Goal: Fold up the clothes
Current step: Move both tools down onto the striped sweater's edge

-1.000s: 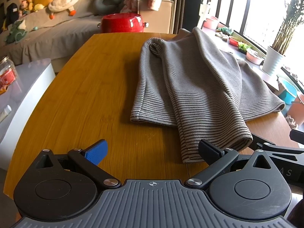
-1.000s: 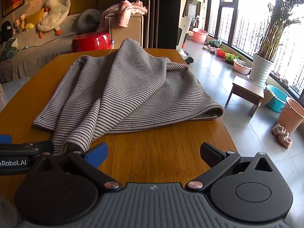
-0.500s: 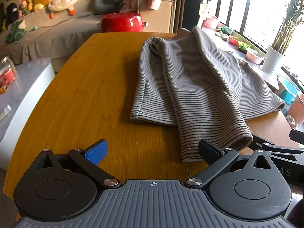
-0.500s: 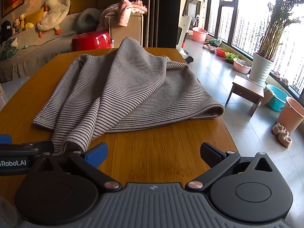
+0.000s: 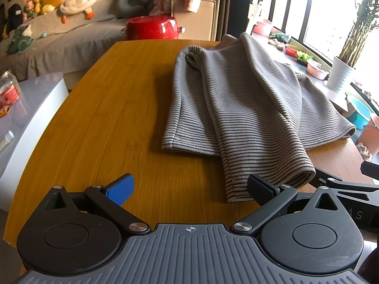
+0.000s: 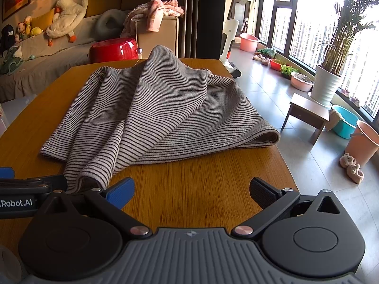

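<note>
Change since earlier: nothing we can see has moved; our two claws and the sweater sit where they sat a second ago.
Left claw (image 5: 189, 190): fingers spread wide apart, nothing between them; it hangs low over the near edge of the table (image 5: 99, 123).
Right claw (image 6: 190, 190): fingers likewise spread wide, gripping nothing, over bare wood at the near edge.
Sweater (image 5: 239, 108): grey with thin dark stripes, lying loosely folded on the table, one long fold draped over the rest and running toward us.
Sweater from the left claw: it lies from 12 round to 2 o'clock; the near end of the long fold comes right up beside the black right finger (image 5: 260, 188), though we cannot tell if they touch.
Sweater from the right claw: it fills 10 to 12 o'clock; the same fold end sits just beside the blue left finger (image 6: 120, 191), not between the fingers.
Claws to each other: side by side, each showing at the other's edge.
Beyond the table: a red pot (image 5: 151, 27) at 12 o'clock, a sofa (image 5: 59, 40) with soft toys at 10.
</note>
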